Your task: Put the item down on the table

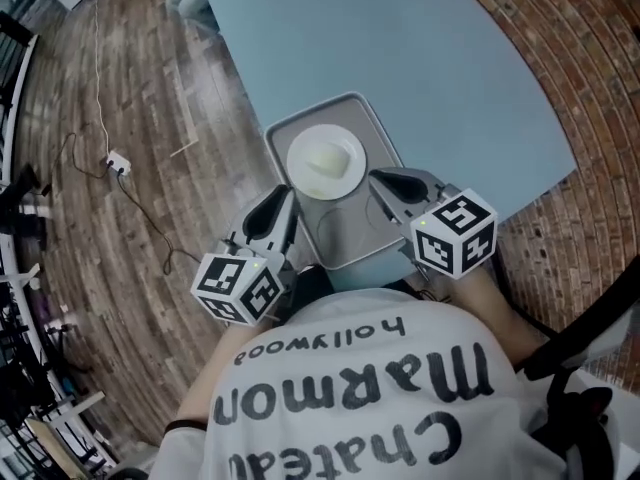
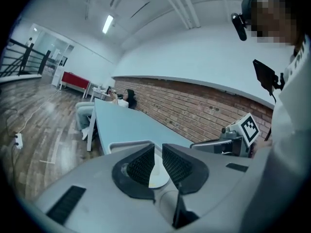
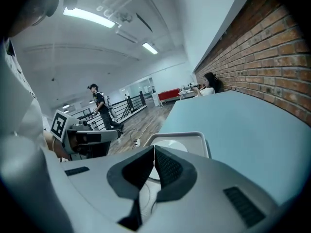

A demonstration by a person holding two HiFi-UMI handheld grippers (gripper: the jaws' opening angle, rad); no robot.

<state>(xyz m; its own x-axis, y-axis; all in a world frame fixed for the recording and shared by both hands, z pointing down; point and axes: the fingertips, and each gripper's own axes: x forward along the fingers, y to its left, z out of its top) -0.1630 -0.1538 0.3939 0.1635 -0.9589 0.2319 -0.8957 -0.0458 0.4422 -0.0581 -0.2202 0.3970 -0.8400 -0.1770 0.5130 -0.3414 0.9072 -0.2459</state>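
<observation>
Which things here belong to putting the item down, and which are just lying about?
Job in hand: tray, white plate on it, light blue table, left gripper and right gripper at the tray's sides.

Lying about: power strip with its cable on the wood floor, chair at the table's far end, person walking in the background.

Grey rectangular tray [image 1: 345, 233] lies flat at the tabletop's [image 1: 440, 58] near edge, round white plate [image 1: 325, 163] in its far half.
</observation>
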